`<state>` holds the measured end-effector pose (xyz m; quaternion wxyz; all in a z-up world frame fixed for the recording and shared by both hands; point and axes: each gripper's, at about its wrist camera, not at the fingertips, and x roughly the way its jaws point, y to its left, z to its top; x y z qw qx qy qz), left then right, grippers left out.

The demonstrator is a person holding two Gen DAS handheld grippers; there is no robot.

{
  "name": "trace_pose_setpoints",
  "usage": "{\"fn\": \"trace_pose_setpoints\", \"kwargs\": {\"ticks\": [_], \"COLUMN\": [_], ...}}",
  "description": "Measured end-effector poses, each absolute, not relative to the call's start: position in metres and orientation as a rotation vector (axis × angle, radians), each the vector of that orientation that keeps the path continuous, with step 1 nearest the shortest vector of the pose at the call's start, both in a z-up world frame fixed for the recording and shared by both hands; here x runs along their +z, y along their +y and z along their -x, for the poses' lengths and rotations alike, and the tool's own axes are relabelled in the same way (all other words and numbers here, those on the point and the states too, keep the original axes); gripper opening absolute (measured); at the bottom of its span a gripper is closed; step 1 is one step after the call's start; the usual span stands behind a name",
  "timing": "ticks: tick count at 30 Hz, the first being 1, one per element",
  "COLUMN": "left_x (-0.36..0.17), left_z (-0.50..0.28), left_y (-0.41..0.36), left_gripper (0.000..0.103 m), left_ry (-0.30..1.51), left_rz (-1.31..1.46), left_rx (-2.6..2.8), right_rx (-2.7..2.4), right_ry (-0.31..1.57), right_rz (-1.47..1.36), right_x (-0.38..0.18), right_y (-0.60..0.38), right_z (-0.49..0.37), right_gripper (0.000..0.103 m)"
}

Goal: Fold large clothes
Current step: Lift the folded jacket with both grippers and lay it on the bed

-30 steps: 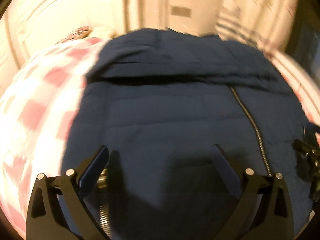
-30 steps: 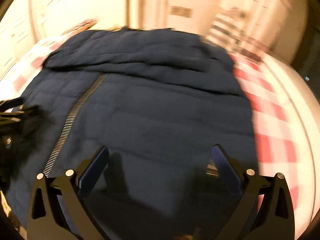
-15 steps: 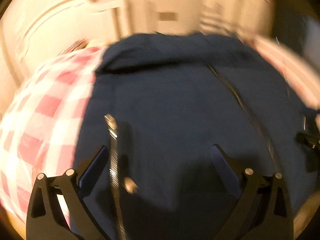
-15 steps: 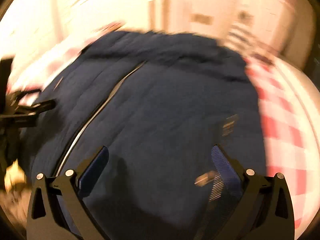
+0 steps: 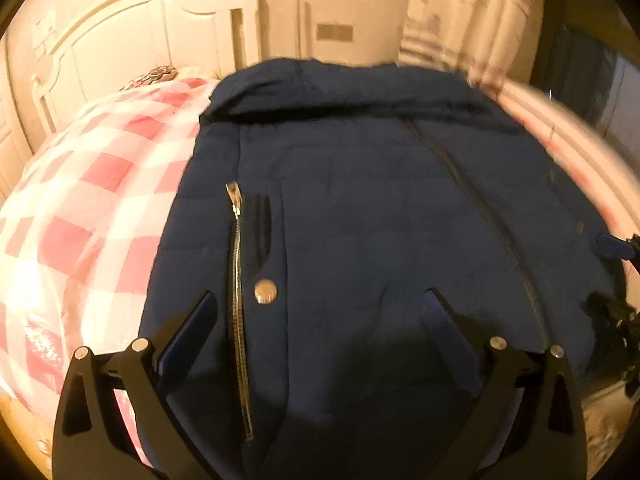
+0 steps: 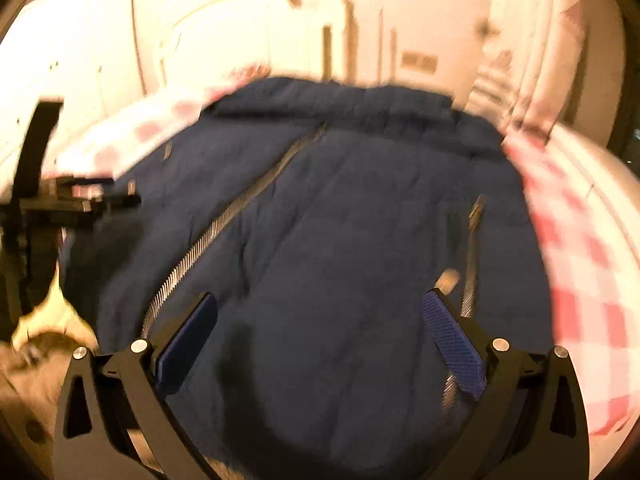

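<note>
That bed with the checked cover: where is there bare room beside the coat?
The pink-and-white checked bedcover lies bare left of the navy padded jacket, toward the white headboard; a narrower strip shows on its right. The middle is jacket-covered.

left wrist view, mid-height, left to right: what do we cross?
Pink-and-white checked bedspread → pocket zipper → snap button → jacket's main front zipper → right gripper at the frame edge.

Bedroom under warm yellowish light.
I see a bed with a pink-and-white checked cover, a white headboard behind it, pale curtains right, and a dark window beyond.
</note>
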<state>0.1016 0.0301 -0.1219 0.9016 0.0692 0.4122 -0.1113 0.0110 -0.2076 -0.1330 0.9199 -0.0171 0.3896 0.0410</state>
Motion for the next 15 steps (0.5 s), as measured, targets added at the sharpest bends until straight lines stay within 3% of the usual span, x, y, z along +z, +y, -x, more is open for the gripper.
{"fn": "trace_pose_setpoints", "kwargs": {"ticks": [3, 7, 10, 15], "left_x": [-0.138, -0.130, -0.131, -0.138], "left_z": [-0.094, -0.087, -0.065, -0.049], "left_y": [0.030, 0.034, 0.044, 0.067], "left_gripper": [0.101, 0.101, 0.101, 0.101], "left_ry": [0.823, 0.827, 0.787, 0.772], "left_rz": [-0.181, -0.193, -0.217, -0.149], "left_rx": [-0.214, -0.220, -0.217, -0.223], "right_rx": [0.059, 0.031, 0.095, 0.118], "right_ry": [0.724, 0.792, 0.724, 0.748], "right_rz": [0.056, 0.050, 0.028, 0.097], "right_x": [-0.150, -0.138, -0.128, -0.153], "right_y": [-0.200, -0.202, -0.193, -0.177], "right_z": [-0.001, -0.006, 0.004, 0.008], "right_gripper": [0.099, 0.098, 0.098, 0.099]}}
